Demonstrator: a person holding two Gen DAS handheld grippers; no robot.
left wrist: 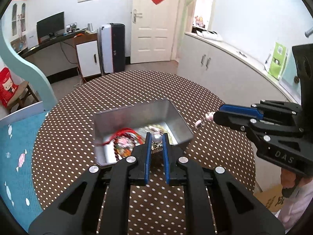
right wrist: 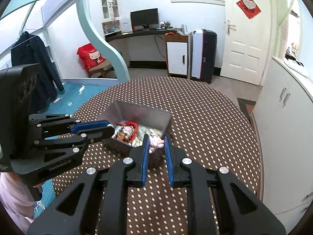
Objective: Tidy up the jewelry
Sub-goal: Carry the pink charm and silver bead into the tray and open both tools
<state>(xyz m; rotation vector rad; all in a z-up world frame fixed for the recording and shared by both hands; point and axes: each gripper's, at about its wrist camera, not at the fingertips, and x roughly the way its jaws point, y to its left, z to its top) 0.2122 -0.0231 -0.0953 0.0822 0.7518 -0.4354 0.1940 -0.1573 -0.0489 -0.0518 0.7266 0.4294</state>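
Just now one metal box (left wrist: 137,115) sits on the polka-dot worktop (left wrist: 205,90), holding a blurred heap of jewelry (left wrist: 125,143) whose pieces cannot be counted. Two grippers show. The left gripper (left wrist: 157,140) has narrow jaws around one pearl bead (left wrist: 157,137). The right gripper (right wrist: 156,143) holds one pink charm (right wrist: 156,142) near the box's edge.

My left gripper (left wrist: 157,139) and right gripper (right wrist: 156,142) crowd the metal box's (left wrist: 176,115) near edge. Its walls hem the piled jewelry (left wrist: 127,145); the polka-dot table (left wrist: 137,90) around lies open.
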